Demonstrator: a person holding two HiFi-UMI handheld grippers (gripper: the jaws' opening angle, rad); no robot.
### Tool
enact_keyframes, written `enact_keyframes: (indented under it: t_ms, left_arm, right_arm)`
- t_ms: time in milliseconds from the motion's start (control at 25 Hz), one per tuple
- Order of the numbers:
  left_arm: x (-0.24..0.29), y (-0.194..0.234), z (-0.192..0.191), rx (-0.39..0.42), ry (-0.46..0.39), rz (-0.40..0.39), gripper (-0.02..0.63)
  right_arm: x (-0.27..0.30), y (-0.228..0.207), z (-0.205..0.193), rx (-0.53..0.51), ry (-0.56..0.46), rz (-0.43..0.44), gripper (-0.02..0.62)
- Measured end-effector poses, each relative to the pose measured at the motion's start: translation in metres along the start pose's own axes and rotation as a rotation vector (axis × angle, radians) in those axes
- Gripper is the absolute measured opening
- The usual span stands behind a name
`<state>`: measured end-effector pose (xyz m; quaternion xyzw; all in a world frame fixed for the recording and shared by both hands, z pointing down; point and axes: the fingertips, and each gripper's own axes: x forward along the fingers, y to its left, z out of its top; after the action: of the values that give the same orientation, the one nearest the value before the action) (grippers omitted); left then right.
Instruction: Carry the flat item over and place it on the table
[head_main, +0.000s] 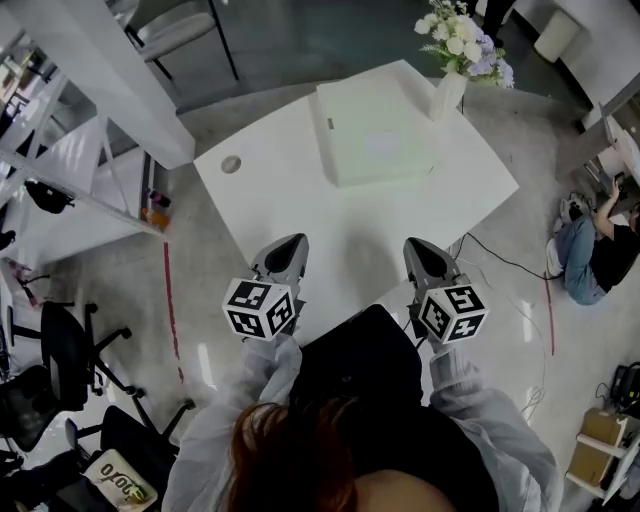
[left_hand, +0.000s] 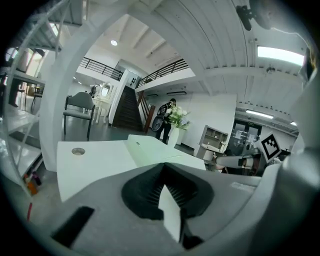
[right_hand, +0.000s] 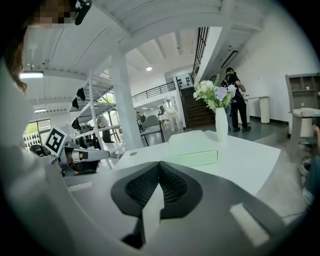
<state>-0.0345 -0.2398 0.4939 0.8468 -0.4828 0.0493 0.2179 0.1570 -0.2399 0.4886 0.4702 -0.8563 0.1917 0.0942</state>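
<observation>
At the near edge of the white table (head_main: 270, 190), the left gripper (head_main: 289, 247) and right gripper (head_main: 421, 250) hover side by side. Each has its jaws clenched together on nothing. Farther across the table, the flat box (head_main: 375, 135) lies level, well apart from both grippers, so it seems already delivered. Just beside it, at the table's far edge, stands a vase of flowers (head_main: 447, 92).
</observation>
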Motion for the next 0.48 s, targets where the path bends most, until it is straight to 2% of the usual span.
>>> enact_keyframes:
  t_ms: [480]
  left_arm:
    - [0.004, -0.014, 0.001, 0.042, -0.003, -0.022, 0.0]
  right_arm:
    - [-0.008, 0.002, -0.003, 0.011, -0.012, -0.001, 0.009]
